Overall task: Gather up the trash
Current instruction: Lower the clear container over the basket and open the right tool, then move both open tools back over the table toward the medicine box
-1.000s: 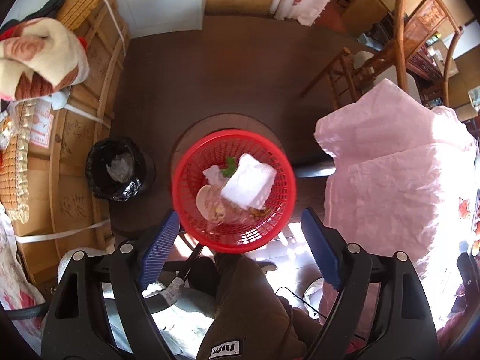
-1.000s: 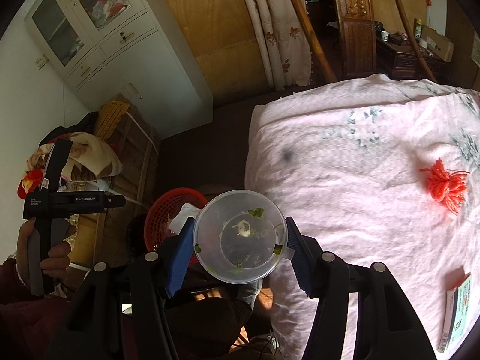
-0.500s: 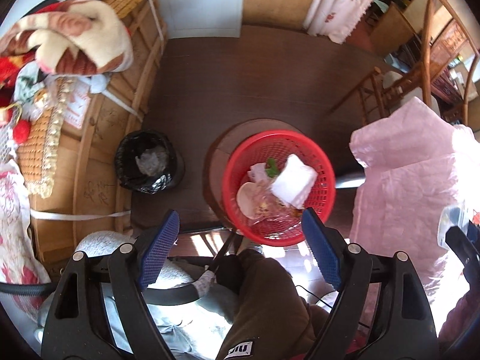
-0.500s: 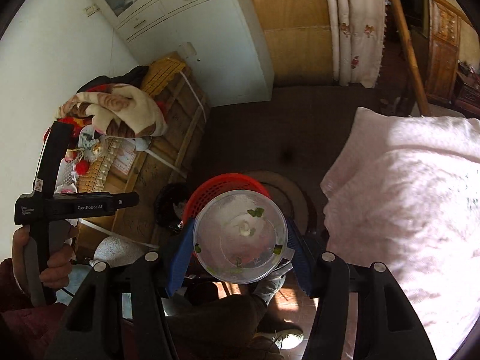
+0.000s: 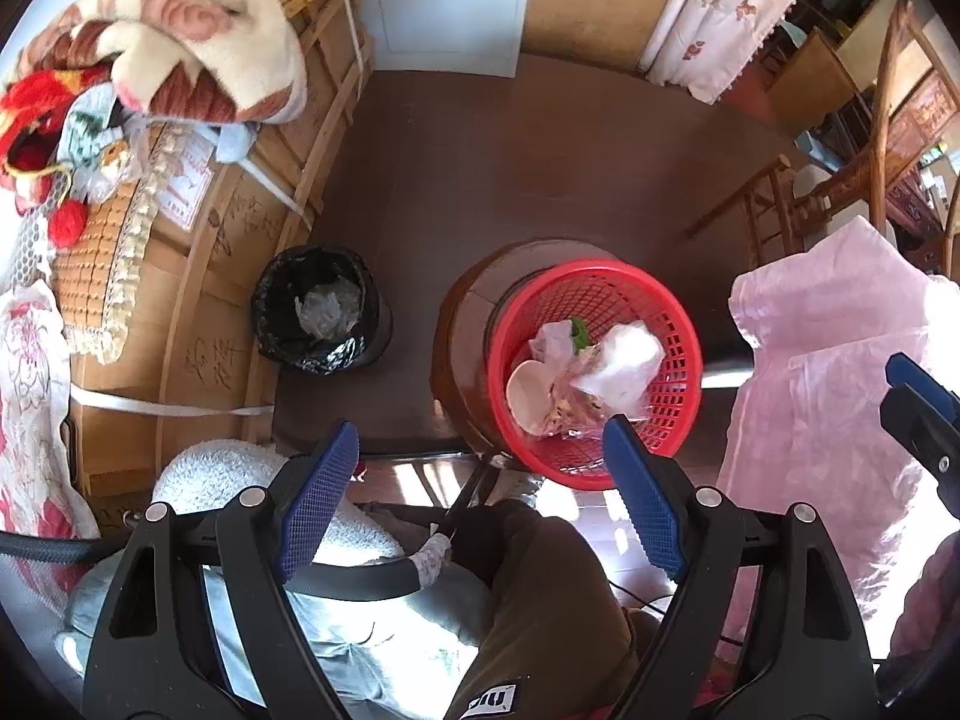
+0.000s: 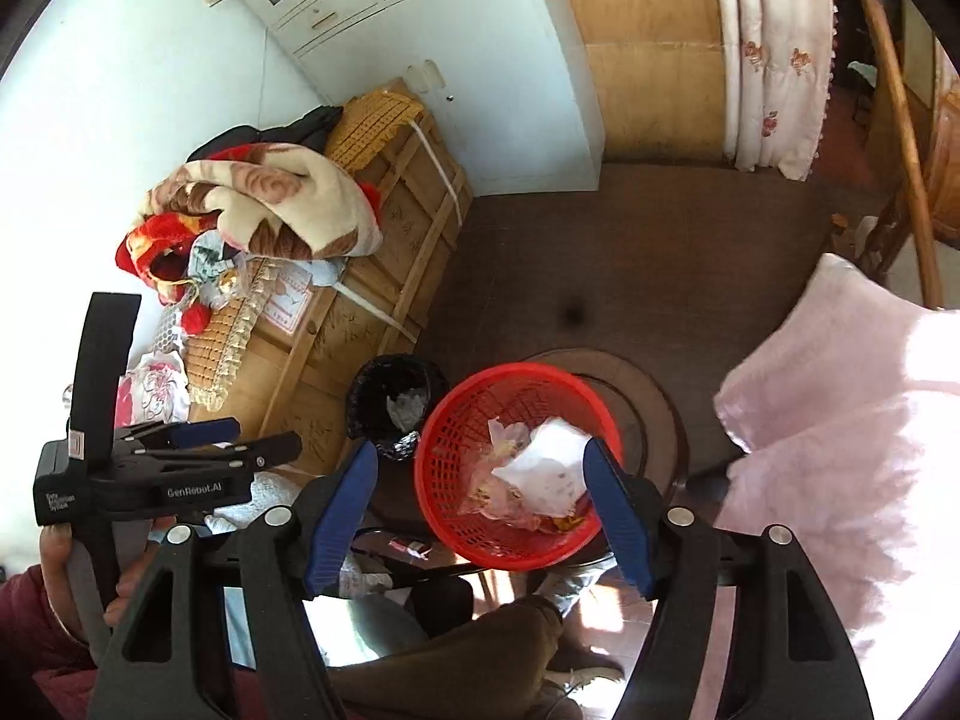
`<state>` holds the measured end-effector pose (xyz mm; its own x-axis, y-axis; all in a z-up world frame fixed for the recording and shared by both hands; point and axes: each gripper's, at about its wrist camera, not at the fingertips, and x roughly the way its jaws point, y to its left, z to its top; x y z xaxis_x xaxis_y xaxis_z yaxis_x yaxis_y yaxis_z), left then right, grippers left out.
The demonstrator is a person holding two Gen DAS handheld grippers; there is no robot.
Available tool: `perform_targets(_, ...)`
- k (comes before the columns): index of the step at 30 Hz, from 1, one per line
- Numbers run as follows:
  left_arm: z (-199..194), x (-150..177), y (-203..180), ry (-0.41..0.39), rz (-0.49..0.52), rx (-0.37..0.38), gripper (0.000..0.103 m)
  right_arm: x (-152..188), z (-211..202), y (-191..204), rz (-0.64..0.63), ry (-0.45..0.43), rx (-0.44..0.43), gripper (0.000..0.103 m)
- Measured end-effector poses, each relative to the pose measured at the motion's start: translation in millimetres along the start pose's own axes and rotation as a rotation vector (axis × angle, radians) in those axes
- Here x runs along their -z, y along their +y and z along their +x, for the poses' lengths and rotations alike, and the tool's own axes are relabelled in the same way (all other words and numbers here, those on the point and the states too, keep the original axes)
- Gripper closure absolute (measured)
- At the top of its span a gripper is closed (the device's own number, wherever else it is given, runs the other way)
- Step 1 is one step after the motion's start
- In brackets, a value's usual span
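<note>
Clear plastic lid gone from the right gripper [image 6: 480, 510] since a second ago; jaws now spread wide, nothing between them. Lid presumably dropped into the red basket [image 6: 444, 480], though not identifiable there with certainty. View also swung off the pink bedspread [image 6: 840, 420] toward the floor.

Left gripper [image 5: 480, 498]: jaws spread, empty, held above the lap, looking down at the same basket [image 5: 678, 324].

Basket sits on a round wooden stool [image 5: 468, 324], overhanging its edge. Contents: white crumpled paper or tissue [image 5: 624, 366], crinkled clear film [image 5: 570, 396], a pale round disc or shell-like piece [image 5: 528, 396], a green scrap [image 5: 579, 330], some orange-brown bits. Black-lined bin [image 5: 312, 318] stands on the floor just beside the stool, a clear wrapper at the bottom.

Handling judgement: all light. Paper and film soft, collapse under a pinch, film likely slippery and prone to snagging on the mesh. Round pale piece looks stiff and possibly brittle; take it by the rim, gently. Basket itself: light, stiff lattice, slightly springy; best grip on the rim nearest the body, one finger inside, one outside. Overhang means a careless nudge could tip it off the stool.

Remaining trash elsewhere not visible in these views.
</note>
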<state>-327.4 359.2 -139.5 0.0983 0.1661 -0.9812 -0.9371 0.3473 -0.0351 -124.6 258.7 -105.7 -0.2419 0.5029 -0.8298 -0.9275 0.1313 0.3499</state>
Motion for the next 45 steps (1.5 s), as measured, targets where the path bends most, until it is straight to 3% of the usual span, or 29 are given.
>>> perform_targets(11,-19.9,-0.5,-75.6,-0.077,0.202,0.039,0.022,37.2,-49.7,-36.6,0.134,-0.085,0.087,0.031)
perform_targets(23,-48.6,26.5,-197.3,-0.198,0.55,0.046,0.022,101.6,-138.4,-85.8,0.329,-0.26,0.238,0.031)
perform_targets(33,-72.7,76.3,-310.8,-0.262,0.891,0.153,0.02,195.2,-216.4,-117.8,0.594,-0.418,0.424,0.031)
perform_targets(45,-95.0,175.3,-425.5,-0.333,1.353,0.296,0.017,334.1,-287.1,-126.2,1.025,-0.605,0.65,0.029)
